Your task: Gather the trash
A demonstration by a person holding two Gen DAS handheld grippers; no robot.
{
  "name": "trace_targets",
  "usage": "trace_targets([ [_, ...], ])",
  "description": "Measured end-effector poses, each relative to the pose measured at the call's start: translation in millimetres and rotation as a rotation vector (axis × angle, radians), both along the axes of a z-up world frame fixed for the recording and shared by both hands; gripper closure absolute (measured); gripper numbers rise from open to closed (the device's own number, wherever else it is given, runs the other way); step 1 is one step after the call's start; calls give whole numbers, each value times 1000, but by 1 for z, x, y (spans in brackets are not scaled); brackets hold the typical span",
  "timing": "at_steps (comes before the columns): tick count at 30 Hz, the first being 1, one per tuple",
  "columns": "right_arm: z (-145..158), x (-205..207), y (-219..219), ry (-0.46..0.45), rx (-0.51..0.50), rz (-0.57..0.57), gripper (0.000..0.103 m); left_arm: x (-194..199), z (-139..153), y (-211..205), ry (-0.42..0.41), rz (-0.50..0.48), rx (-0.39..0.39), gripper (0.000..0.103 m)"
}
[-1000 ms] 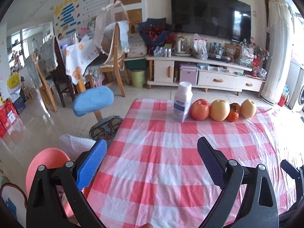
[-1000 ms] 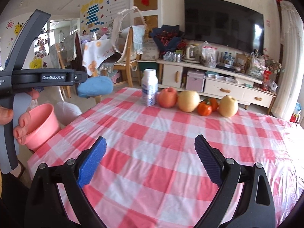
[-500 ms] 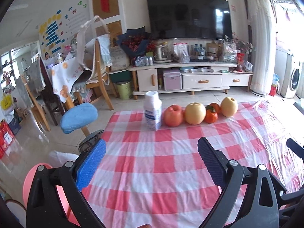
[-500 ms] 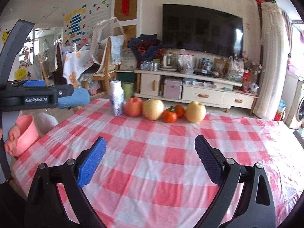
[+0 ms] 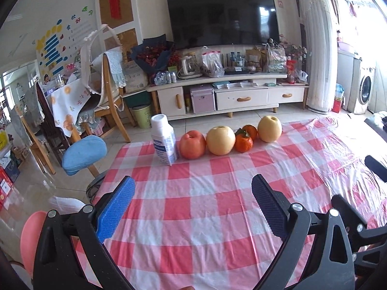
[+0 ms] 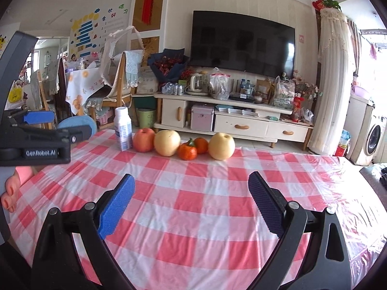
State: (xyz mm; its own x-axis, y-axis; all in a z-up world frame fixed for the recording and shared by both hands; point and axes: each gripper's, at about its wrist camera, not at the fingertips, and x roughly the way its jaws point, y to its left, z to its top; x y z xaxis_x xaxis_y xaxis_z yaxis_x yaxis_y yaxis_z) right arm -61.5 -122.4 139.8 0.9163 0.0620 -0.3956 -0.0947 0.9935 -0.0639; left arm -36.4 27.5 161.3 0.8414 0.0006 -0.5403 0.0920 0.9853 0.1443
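A white milk bottle (image 5: 164, 142) with a blue label stands at the far edge of the red-checked tablecloth (image 5: 193, 207), also seen as the bottle (image 6: 122, 128) in the right wrist view. My left gripper (image 5: 192, 207) hovers open over the cloth, well short of the bottle, nothing between its fingers. My right gripper (image 6: 191, 205) is open too, above the cloth's middle. The left gripper's body (image 6: 36, 142) and a hand (image 6: 12, 188) show at the left edge of the right wrist view.
Beside the bottle lie a red apple (image 5: 192, 144), two yellow pears (image 5: 220, 140) (image 5: 269, 128) and two persimmons (image 5: 243, 142). A pink bin (image 5: 31, 239) sits on the floor left of the table, near a blue-seated stool (image 5: 83, 154). TV cabinet (image 5: 232, 96) and chairs stand behind.
Both grippers have swung to the right and levelled, bringing the bottle and fruit row nearer the middle of each view. Both stay open and empty.
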Motion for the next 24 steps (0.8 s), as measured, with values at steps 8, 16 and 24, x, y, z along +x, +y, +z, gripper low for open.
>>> trace_targets([
  [8,1,1,-24,-9,39,-32,8,2,-11,-24,16,-25,39,7],
  [16,3,-1,-40,-21,69,-56,8,4,-23,-39,45,-40,49,7],
  [24,1,-3,-47,-24,57,-67,8,4,-34,-51,65,-54,66,7],
])
